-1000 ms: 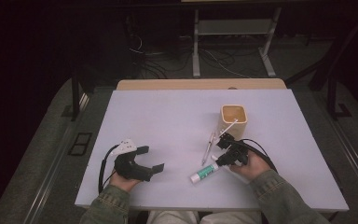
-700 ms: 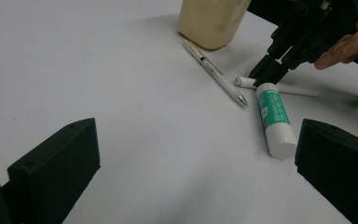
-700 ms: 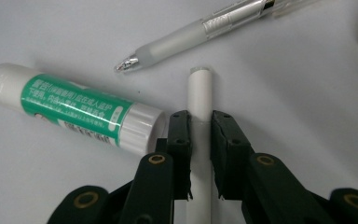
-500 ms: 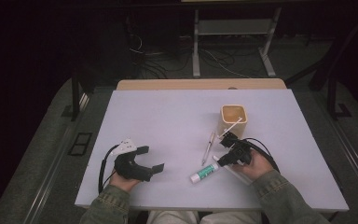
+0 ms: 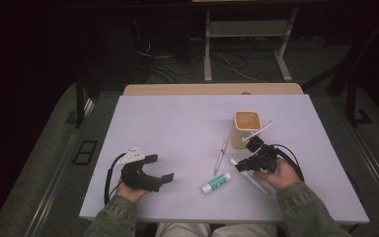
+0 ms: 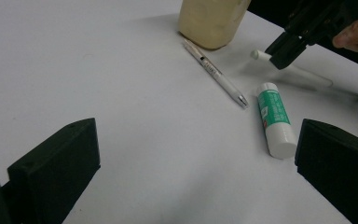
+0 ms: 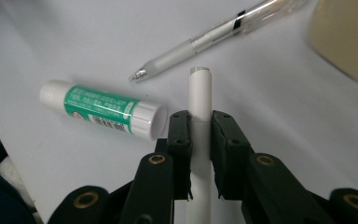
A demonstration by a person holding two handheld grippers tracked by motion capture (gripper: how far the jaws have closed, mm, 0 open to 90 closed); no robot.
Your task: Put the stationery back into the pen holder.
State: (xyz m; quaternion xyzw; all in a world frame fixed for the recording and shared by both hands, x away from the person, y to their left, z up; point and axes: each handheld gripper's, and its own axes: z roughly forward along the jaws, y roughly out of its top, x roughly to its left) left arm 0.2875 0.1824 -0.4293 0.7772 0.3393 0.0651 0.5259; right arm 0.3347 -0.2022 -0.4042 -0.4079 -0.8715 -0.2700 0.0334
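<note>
White table (image 5: pixel 177 128), right tool (image 7: pixel 200 122) pinching white pen (image 7: pixel 199 88), left tool (image 6: pixel 196 163) spread, green-labelled glue stick (image 7: pixel 103 108) print unreadable.

White table (image 5: pixel 177 128) here — a beige cup (image 5: pixel 246 129) (open top), a clear pen (image 5: pixel 220 155) and a green-labelled glue stick (image 5: pixel 216 182) lying on it.

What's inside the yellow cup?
From above, the yellow cup looks empty: just its yellowish inside. A white stick seems to lean at its rim. The very bottom is too dim to see clearly.
</note>
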